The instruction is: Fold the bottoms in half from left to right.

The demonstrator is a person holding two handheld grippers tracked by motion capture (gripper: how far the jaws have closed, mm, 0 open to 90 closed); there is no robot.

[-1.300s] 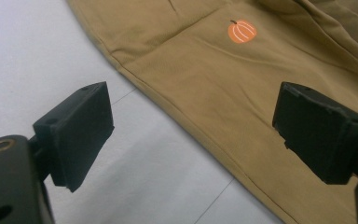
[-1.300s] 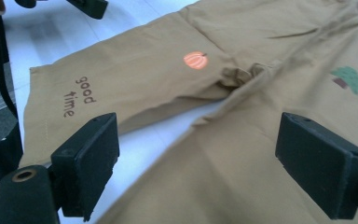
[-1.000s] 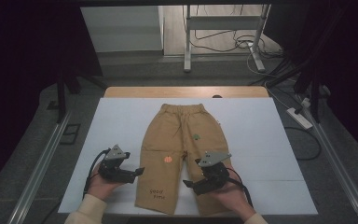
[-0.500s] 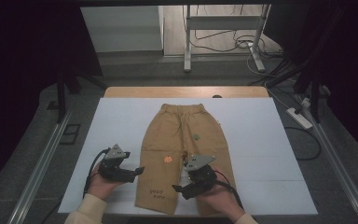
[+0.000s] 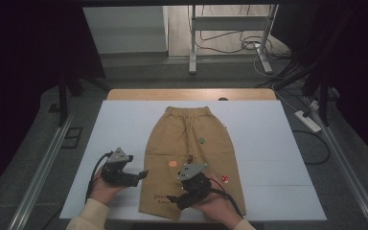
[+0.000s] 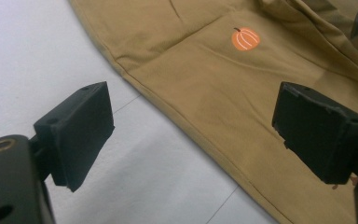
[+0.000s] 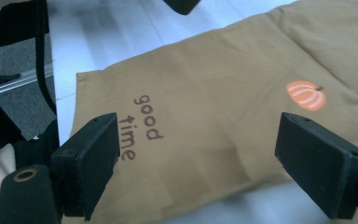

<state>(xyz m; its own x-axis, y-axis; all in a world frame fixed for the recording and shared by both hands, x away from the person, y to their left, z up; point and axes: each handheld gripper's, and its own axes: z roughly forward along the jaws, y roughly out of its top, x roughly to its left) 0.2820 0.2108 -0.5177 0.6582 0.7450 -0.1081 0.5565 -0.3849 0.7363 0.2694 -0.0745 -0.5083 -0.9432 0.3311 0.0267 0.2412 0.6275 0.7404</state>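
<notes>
Two tools, left tool beside trousers, right tool over them

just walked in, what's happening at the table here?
A person holds a gripper in each hand over tan trousers laid flat on a white table. The left gripper hovers at the outer edge of one trouser leg, open, holding nothing. The right gripper is open above the hem end of the same leg, near the "good time" print. Neither has gripped the cloth.
</notes>
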